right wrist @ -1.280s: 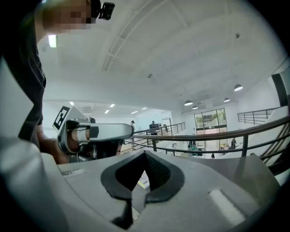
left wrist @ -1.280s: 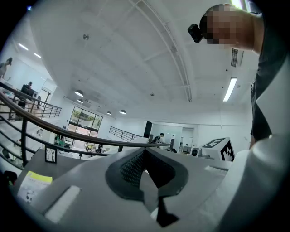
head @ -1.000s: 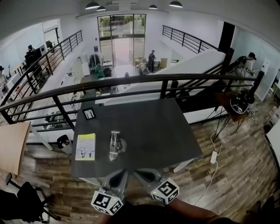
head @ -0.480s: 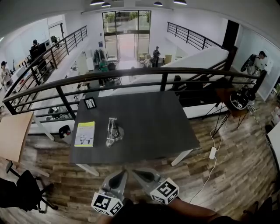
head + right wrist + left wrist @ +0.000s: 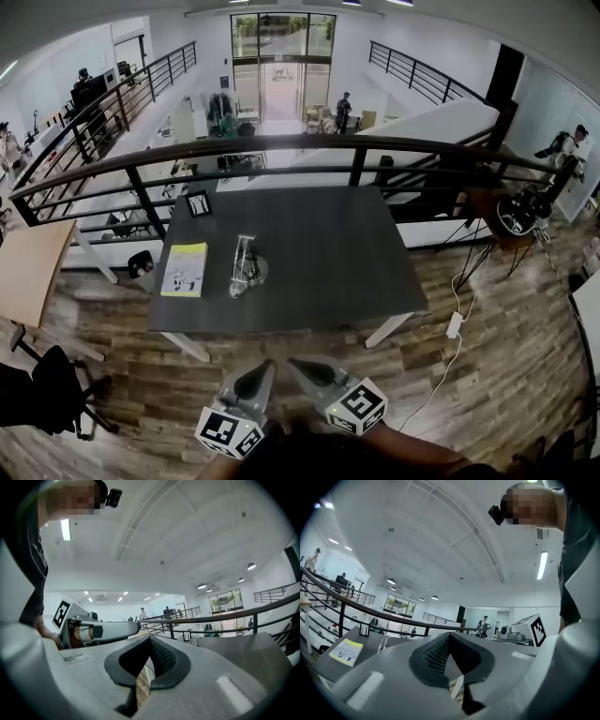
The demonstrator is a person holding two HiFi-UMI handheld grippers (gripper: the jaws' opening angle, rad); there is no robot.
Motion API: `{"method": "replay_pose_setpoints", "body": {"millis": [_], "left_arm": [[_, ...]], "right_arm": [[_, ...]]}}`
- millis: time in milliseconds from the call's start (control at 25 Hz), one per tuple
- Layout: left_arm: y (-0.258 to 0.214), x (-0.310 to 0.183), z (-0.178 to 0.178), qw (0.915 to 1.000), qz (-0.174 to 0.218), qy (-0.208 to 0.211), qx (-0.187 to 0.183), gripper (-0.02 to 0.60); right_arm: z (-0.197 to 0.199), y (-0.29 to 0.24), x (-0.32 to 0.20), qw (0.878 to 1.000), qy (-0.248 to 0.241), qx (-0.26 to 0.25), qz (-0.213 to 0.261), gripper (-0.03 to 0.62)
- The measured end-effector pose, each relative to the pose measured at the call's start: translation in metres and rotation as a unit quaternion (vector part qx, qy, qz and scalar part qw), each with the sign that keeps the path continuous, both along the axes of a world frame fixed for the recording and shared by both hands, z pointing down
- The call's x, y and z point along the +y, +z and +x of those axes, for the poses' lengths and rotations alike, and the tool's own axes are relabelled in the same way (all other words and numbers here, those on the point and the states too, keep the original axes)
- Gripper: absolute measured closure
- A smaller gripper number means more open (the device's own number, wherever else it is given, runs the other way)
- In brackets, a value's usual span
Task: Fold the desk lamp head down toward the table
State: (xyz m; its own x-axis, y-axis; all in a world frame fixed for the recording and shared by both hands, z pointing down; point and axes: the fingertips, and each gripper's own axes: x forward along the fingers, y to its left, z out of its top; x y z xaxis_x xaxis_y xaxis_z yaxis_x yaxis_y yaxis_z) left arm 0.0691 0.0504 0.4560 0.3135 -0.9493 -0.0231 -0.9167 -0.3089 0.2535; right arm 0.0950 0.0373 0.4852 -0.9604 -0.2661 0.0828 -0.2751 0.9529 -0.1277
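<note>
Dark-topped desk (image 5: 328, 262) stands against a black railing (image 5: 281, 145), and all positions below are given relative to it. The desk lamp (image 5: 246, 267) sits on the desk's left half, towards the near edge: a pale, thin frame over a round base. How its head is angled is too small to tell. A yellow-green booklet (image 5: 185, 269) lies flat at the desk's left edge, just beside the lamp but not touching it. A small framed picture (image 5: 198, 202) stands at the far left corner.

Both grippers are off the desk, short of its near edge and over the wooden floor (image 5: 450, 394), well apart from the lamp. The left gripper (image 5: 265, 367) has its jaws together with nothing between them. The right gripper (image 5: 293, 365) is likewise closed and empty.
</note>
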Motion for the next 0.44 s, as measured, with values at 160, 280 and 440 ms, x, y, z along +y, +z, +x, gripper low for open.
{"method": "replay_pose_setpoints", "body": {"millis": [160, 280, 440], "left_arm": [[0.0042, 0.0047, 0.0016, 1.0, 0.001, 0.003, -0.002, 0.581], [0.0074, 0.0076, 0.0043, 1.0, 0.003, 0.005, -0.004, 0.58], [0.0022, 0.0091, 0.0038, 1.0, 0.0, 0.001, -0.004, 0.581]], "right_arm": [[0.0, 0.0013, 0.0063, 1.0, -0.005, -0.002, 0.001, 0.592], [0.0015, 0.0037, 0.0098, 1.0, -0.009, -0.002, -0.002, 0.592], [0.0005, 0.002, 0.0095, 1.0, -0.008, -0.004, -0.002, 0.592]]}}
